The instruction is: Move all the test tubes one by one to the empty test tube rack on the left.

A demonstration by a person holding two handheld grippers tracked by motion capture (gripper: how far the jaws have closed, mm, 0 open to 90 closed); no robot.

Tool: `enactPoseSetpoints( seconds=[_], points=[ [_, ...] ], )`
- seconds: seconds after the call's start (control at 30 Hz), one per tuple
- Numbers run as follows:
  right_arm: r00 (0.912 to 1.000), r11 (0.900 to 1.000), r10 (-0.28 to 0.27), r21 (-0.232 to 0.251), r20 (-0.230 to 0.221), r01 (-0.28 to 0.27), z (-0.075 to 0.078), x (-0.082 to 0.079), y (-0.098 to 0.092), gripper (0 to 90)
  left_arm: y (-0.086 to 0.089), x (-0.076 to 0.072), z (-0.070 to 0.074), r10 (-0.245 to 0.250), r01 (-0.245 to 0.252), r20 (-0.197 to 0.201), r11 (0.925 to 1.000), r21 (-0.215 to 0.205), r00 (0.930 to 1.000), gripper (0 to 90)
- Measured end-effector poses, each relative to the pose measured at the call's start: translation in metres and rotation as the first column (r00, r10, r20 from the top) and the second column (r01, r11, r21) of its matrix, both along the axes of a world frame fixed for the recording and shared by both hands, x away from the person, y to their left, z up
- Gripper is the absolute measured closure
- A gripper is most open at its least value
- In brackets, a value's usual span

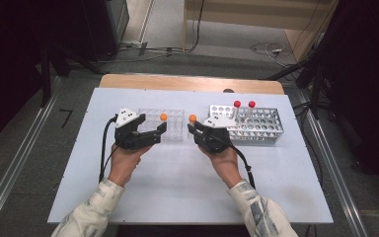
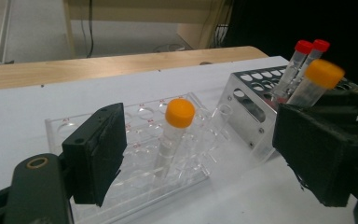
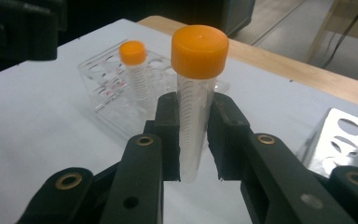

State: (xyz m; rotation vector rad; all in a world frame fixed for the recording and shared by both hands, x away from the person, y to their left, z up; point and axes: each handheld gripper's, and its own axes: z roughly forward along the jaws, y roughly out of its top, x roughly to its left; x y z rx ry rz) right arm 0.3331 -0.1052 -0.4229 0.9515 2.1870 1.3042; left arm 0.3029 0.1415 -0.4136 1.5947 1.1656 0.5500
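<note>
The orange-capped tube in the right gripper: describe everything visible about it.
The held tube is a clear plastic tube with fine printed graduation lines down its side and a round orange screw cap. It looks empty. It stands roughly upright, clamped at mid-body between the black pads of the right gripper, cap well above them. It is lifted off the white table, between the clear rack and the metal rack; only the pads touch it.

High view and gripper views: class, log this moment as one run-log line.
right gripper: shut on orange-capped tube | left gripper: open, holding nothing | clear rack: one orange-capped tube standing | metal rack: two red-capped tubes
</note>
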Motion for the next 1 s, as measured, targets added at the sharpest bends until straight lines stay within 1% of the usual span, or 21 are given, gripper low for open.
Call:
enactPoseSetpoints(
  seconds=[0.23, 0.43, 0.53, 0.6, 0.67, 0.73, 0.87, 1.0],
  points=[
    [0.9986, 0.999, 0.045, -0.013, -0.028, -0.045, -0.009, -0.006, 0.015, 72.4, -0.008, -0.004, 0.002, -0.034, 0.034, 0.008, 0.9994, 0.001, 0.9994, 17.8],
    [0.9957, 0.996, 0.086, -0.02, -0.036, -0.087, -0.013, -0.012, 0.03, 72.4, -0.015, -0.006, 0.003, -0.066, 0.066, 0.009, 0.9976, 0.021, 0.9978, 18.7],
    [0.9939, 0.995, 0.101, -0.021, -0.044, -0.102, -0.015, -0.013, 0.036, 72.4, -0.019, -0.007, 0.001, -0.098, 0.097, 0.008, 0.9947, 0.034, 0.9952, 20.9],
    [0.9927, 0.993, 0.112, -0.018, -0.045, -0.113, -0.016, -0.014, 0.04, 72.4, -0.022, -0.008, 0.0, -0.113, 0.112, 0.013, 0.9924, 0.05, 0.9935, 24.7],
    [0.9917, 0.993, 0.12, -0.017, -0.047, -0.121, -0.016, -0.016, 0.044, 72.4, -0.023, -0.009, 0.0, -0.125, 0.123, 0.019, 0.9904, 0.063, 0.992, 30.6],
    [0.9902, 0.991, 0.131, -0.018, -0.048, -0.132, -0.016, -0.017, 0.048, 72.4, -0.024, -0.01, 0.0, -0.139, 0.138, 0.022, 0.9885, 0.063, 0.99, 36.3],
    [0.9887, 0.989, 0.143, -0.019, -0.046, -0.144, -0.016, -0.019, 0.052, 72.4, -0.022, -0.01, 0.0, -0.152, 0.149, 0.03, 0.9866, 0.066, 0.988, 49.2],
    [0.9884, 0.989, 0.144, -0.017, -0.047, -0.145, -0.016, -0.019, 0.053, 72.3, -0.022, -0.01, -0.001, -0.163, 0.161, 0.027, 0.9849, 0.065, 0.9863, 56.7]
  ],
)
